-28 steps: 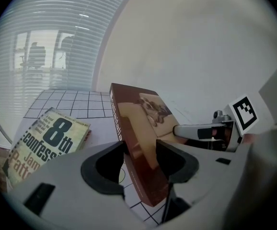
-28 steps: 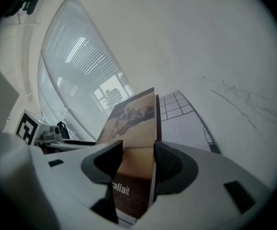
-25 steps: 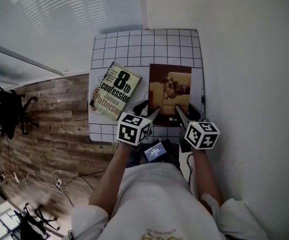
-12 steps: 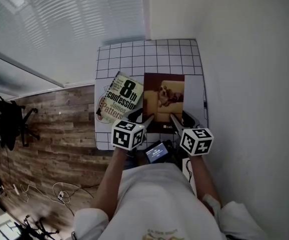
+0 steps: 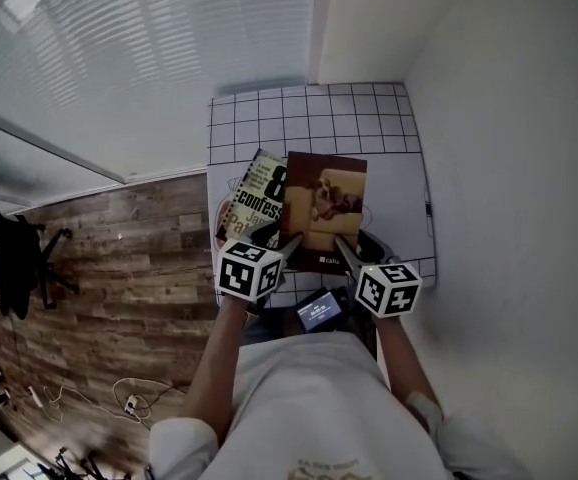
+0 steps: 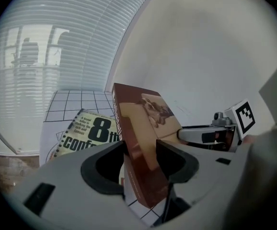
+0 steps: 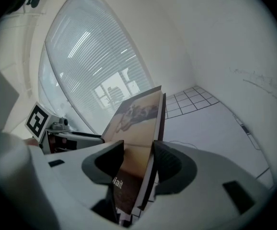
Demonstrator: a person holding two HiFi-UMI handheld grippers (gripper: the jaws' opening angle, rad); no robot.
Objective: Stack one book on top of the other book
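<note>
Left tongs (image 5: pixel 281 241) and right tongs (image 5: pixel 355 245) pinch a brown dog-cover book (image 5: pixel 325 206). The paperback (image 5: pixel 253 200) partly beneath reads "8th confess"

There were two books: one brown book (image 5: pixel 324 203) and one Confession book (image 5: pixel 252 200). There were two grippers, the left gripper (image 5: pixel 287 247) and the right gripper (image 5: pixel 343 249), each with two jaws, making four jaws. Each carried one marker cube, a left cube (image 5: pixel 248 271) and a right cube (image 5: pixel 387 288), two in all. One gridded surface (image 5: pixel 309 113) was in view. One small screen (image 5: pixel 316 312) showed below the grippers. One office chair (image 5: pixel 17 248) stood at the left edge, and one person (image 5: pixel 319 398) was there.
</note>
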